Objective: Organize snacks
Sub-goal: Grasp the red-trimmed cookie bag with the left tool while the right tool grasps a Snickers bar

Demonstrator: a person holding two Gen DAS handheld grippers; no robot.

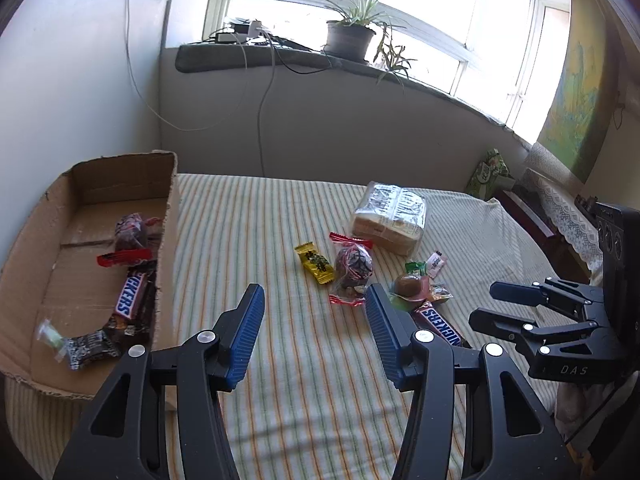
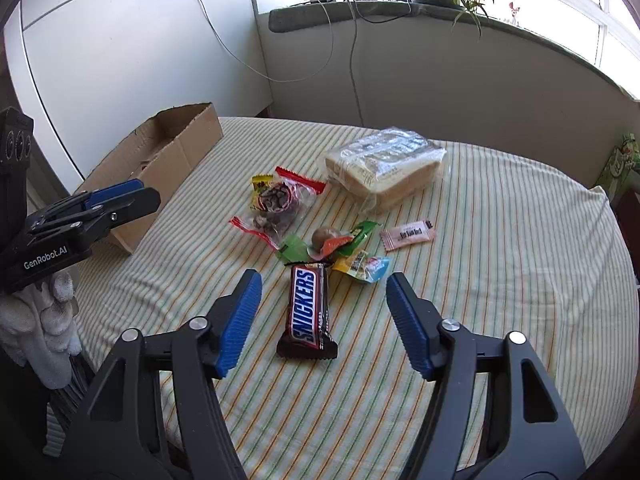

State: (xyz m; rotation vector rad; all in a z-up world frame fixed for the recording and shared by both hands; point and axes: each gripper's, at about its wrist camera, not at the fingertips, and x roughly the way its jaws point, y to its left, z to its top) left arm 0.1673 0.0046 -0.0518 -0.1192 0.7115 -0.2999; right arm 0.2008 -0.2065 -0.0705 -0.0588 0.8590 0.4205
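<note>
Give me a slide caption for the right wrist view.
Open right gripper poised over a brown Snickers bar on the striped tablecloth, brown cardboard box beyond.

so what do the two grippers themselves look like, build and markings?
Both match: black plastic linkage bodies with silver pivot pins and ribbed blue pads on the fingers. The left gripper carries white "GenRobot.AI" lettering and is held in a light grey glove. The right gripper shows faint "DAS" lettering on its body.

Potted plant point(image 1: 350, 36) and cables point(image 1: 264, 92) by the window.
</note>
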